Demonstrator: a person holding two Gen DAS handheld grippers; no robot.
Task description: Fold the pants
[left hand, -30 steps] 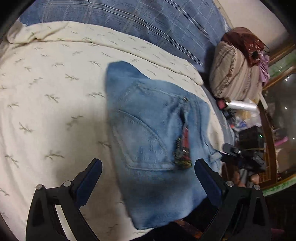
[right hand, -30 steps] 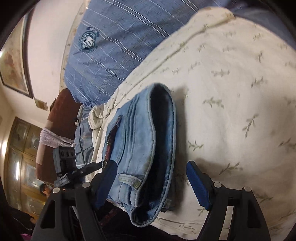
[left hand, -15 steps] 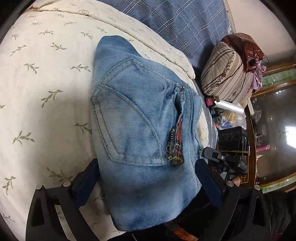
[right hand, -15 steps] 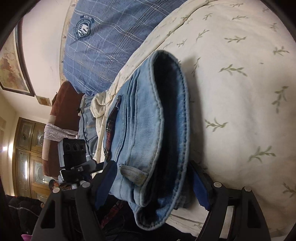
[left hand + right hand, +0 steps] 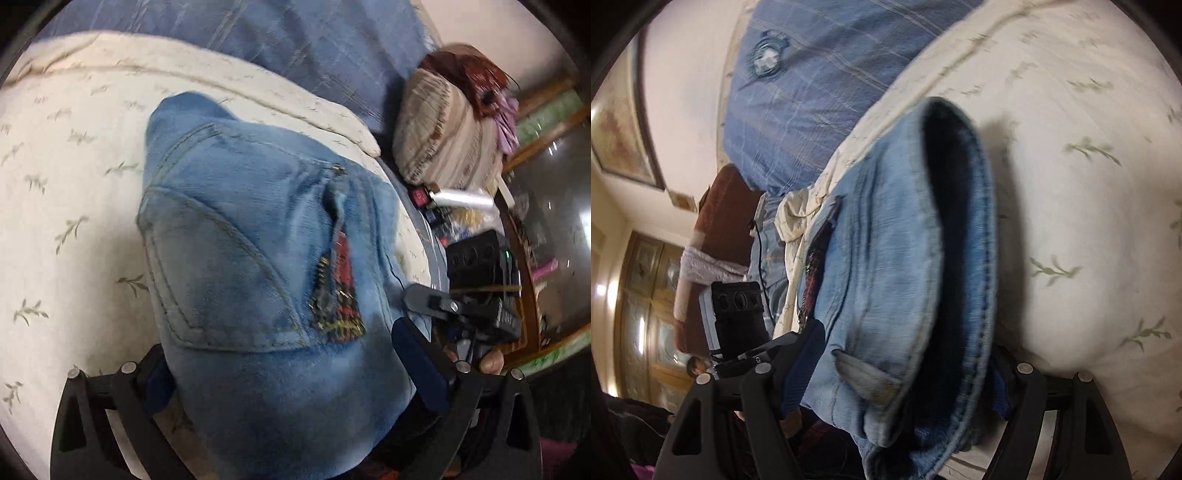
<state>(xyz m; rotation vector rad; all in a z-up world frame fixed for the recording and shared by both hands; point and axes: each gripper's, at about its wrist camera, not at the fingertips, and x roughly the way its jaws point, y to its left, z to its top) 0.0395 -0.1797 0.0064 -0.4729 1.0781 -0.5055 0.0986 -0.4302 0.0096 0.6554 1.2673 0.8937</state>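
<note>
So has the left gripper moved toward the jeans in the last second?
Yes. The left gripper has closed in on the folded jeans: against the leaf-print bedspread its fingers, formerly short of the denim, now straddle it.

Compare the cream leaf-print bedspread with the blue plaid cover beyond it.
The cream leaf-print bedspread is pale with scattered green sprigs; the blue plaid cover is blue with thin light stripes. The bedspread carries the folded light-blue denim jeans; the cover carries a round crest. Both are bedding lying on the bed.

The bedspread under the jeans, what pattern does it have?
Cream bedspread with small green leaf sprigs; clearest in the right wrist view.
</note>
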